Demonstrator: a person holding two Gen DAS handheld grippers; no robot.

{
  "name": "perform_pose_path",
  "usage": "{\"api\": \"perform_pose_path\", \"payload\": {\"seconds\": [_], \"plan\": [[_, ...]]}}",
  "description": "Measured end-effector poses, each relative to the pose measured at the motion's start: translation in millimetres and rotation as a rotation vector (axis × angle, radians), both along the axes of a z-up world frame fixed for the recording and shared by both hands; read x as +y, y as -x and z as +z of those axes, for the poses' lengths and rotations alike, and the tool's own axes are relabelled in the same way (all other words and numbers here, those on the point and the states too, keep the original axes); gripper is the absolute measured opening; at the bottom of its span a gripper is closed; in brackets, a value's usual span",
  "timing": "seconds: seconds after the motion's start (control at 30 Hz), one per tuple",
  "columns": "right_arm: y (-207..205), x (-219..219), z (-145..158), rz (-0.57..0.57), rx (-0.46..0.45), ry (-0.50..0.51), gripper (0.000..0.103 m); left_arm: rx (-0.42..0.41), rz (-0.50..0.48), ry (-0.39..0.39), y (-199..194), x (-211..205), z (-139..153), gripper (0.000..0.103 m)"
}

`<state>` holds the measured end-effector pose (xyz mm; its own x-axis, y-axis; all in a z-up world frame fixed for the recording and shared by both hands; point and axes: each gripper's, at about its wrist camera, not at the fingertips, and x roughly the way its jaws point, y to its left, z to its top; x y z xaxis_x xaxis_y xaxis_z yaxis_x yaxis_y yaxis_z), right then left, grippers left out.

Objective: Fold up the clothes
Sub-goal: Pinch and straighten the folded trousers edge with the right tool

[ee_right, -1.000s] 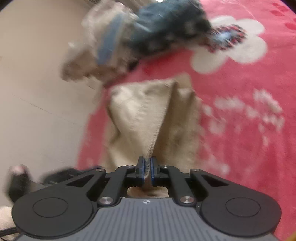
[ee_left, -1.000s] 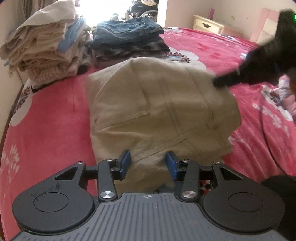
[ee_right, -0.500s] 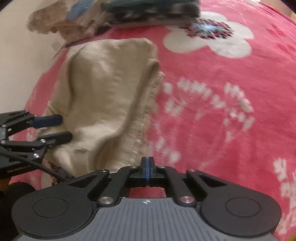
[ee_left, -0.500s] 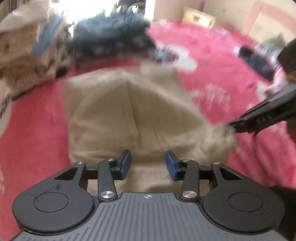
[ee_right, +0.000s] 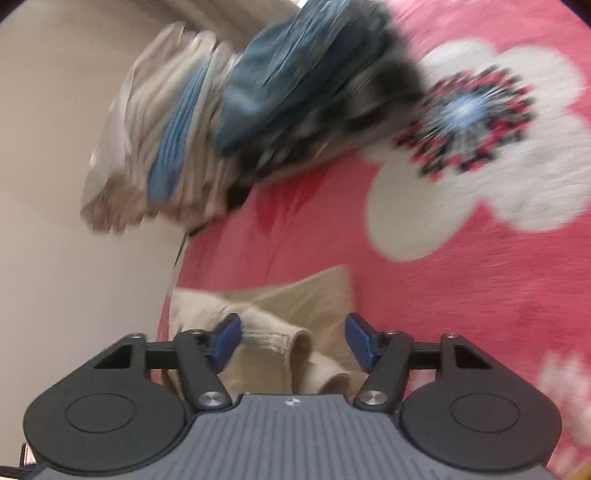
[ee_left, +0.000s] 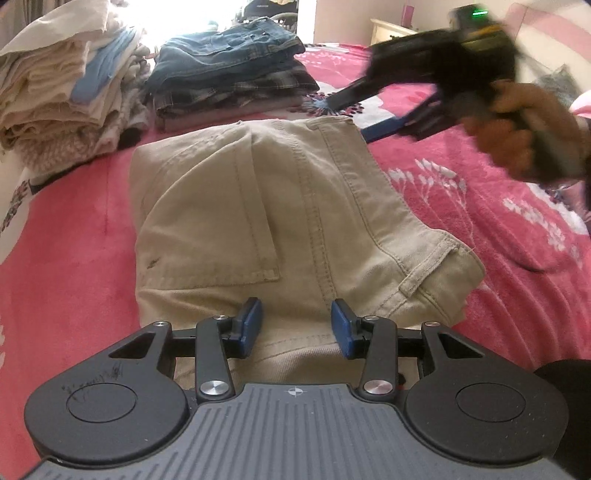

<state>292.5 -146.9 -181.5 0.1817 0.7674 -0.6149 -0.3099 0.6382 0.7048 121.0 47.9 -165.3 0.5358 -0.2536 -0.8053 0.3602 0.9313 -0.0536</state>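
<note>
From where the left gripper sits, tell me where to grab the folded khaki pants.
Take the near folded edge of the khaki pants, coming in low from the left gripper side; its open fingers already straddle that thick layered edge.

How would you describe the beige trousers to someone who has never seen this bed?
On the pink flowered blanket, look in front of the two stacks of folded clothes. The beige trousers lie there alone, folded, with a back pocket facing up, while everything else is stacked.

I see a pink floral bedspread point(ee_left: 461, 192) filling the frame, a cream nightstand point(ee_left: 388, 27) upper right, window glare point(ee_left: 207, 14) top centre, and a beige wall point(ee_right: 55, 184) at left.
</note>
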Motion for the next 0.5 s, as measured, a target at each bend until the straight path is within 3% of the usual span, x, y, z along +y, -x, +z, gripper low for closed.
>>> {"api": "perform_pose_path", "payload": {"seconds": [0.07, 0.13, 0.5], "plan": [[15, 8, 18, 0.048, -0.091, 0.004, 0.021, -0.008, -0.009, 0.002, 1, 1, 0, 0.041], [37, 12, 45, 0.088, -0.205, 0.010, 0.018, -0.012, -0.011, 0.007, 2, 4, 1, 0.041], [14, -20, -7, -0.071, 0.193, 0.030, 0.010, 0.028, -0.076, 0.031, 12, 18, 9, 0.041]]}}
